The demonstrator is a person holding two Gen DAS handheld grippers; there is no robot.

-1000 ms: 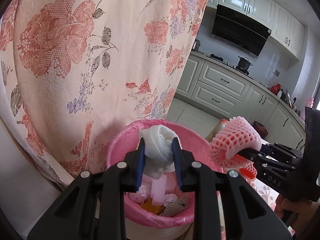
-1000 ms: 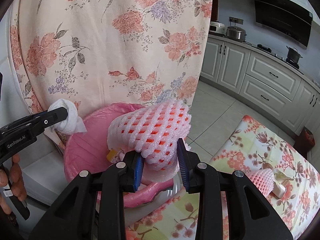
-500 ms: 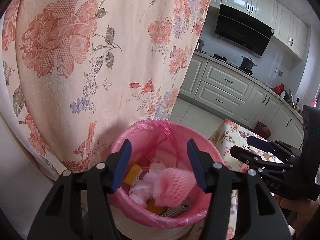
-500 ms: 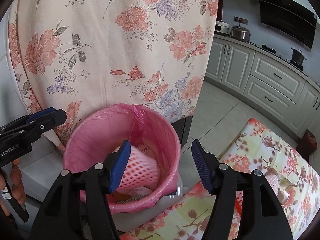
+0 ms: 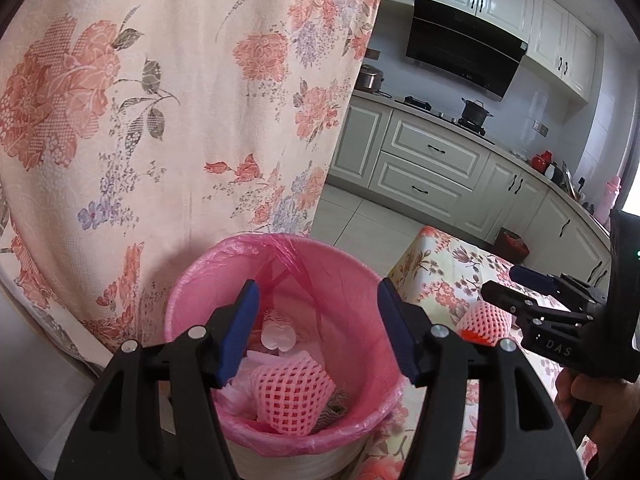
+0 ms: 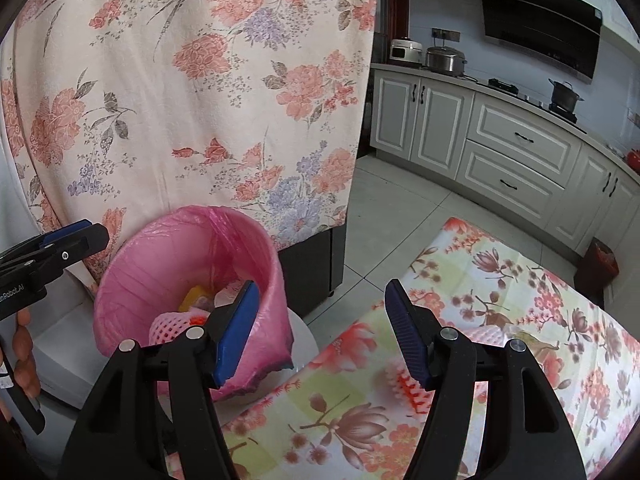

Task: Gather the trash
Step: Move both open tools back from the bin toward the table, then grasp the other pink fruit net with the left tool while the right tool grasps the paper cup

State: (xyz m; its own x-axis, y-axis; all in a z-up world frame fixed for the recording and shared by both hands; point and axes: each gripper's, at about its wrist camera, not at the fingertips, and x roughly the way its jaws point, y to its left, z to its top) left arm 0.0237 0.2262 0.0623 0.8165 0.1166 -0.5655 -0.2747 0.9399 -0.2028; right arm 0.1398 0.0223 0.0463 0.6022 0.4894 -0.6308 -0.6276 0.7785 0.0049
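Left gripper (image 5: 316,330) and right gripper (image 6: 320,330): matte black angular frames, ribbed blue fingertip pads (image 5: 240,332), silver pivot screws, white lettering "DAS" and "GenRobot.AI"; bare-skinned hands (image 5: 600,404) grip handles.

right gripper (image 5: 532,292): "DAS" on its body | left gripper (image 6: 76,236): "Robot.AI", start cut off

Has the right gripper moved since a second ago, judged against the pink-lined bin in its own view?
Yes. The right gripper, jaws open, has swung rightward: the pink-lined bin now sits left of its jaws, and the floral tablecloth fills the space ahead.
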